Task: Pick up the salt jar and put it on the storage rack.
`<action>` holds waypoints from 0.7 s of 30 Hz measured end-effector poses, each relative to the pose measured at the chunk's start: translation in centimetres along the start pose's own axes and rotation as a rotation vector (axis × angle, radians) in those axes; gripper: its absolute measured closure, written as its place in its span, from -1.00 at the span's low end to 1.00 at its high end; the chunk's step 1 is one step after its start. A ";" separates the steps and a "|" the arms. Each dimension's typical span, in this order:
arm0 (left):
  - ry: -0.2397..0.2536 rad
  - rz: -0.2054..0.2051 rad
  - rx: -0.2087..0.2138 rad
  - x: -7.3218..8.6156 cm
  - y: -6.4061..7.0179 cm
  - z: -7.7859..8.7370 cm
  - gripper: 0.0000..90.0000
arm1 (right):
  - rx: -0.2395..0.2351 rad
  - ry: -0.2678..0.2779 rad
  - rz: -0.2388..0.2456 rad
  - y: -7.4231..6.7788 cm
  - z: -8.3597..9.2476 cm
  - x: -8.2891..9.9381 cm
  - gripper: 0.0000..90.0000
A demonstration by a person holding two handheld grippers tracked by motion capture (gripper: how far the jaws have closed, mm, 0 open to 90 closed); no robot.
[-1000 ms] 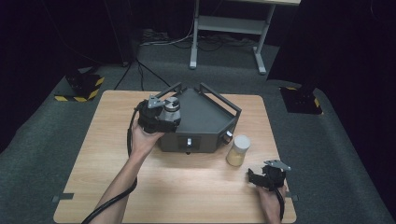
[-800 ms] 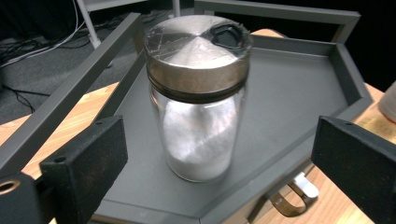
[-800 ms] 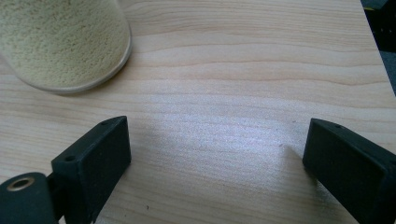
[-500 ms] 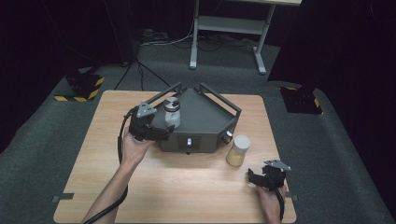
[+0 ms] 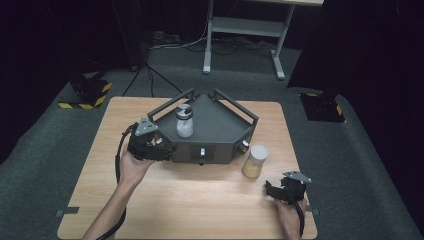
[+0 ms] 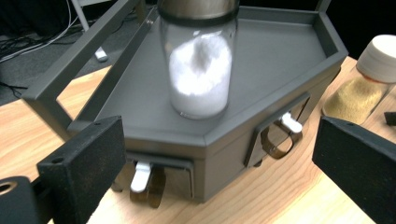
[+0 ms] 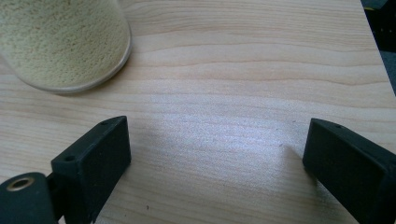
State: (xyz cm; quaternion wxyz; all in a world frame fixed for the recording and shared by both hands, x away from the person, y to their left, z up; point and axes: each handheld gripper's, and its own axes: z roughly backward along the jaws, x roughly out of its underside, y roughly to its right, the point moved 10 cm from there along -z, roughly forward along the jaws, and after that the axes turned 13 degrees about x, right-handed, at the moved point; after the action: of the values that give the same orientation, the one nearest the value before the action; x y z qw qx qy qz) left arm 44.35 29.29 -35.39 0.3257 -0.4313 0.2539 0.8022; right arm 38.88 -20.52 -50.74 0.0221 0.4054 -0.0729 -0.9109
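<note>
The left gripper (image 5: 161, 149) is sitting at the rack's (image 5: 220, 125) front-left corner, fingers (image 6: 84, 163) apart, leaving the white-powder jar (image 6: 200, 70) standing free on the rack top. The right gripper (image 5: 276, 191), fingers apart, is resting on the table (image 5: 200, 200) near the yellow-powder jar (image 5: 254, 161), likely positioned for pickup.

No text, label, brand name or number can be read anywhere. The glass jar of white powder with metal lid (image 6: 199, 60) has no label, and the jar of yellow grains with pale lid (image 5: 254, 161) has none either. The dark grey metal tray stand (image 5: 220, 131) has no marking.
</note>
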 end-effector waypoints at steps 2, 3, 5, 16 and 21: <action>-0.001 0.004 0.003 0.2 0.0 0.1 -0.93 | 0.000 0.000 0.000 0.0 0.0 0.0 -0.84; -0.001 0.005 0.002 0.4 0.0 0.2 -0.93 | 0.000 0.000 0.000 0.0 0.0 0.0 -0.84; -0.007 0.000 -0.005 0.7 0.2 0.2 -0.93 | 0.000 0.000 0.000 0.0 0.0 0.0 -0.84; -0.043 -0.024 -0.025 2.5 0.6 0.3 -0.93 | 0.000 0.000 0.000 0.0 0.0 0.0 -0.84; -0.052 -0.032 -0.032 3.1 0.8 0.4 -0.93 | 0.000 0.000 0.000 0.0 0.0 0.0 -0.84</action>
State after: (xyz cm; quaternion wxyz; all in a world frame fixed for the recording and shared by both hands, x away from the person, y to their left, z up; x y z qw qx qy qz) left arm 42.23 29.98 -37.78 0.3381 -0.4193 0.2255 0.8118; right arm 38.88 -20.52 -50.74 0.0221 0.4054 -0.0729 -0.9110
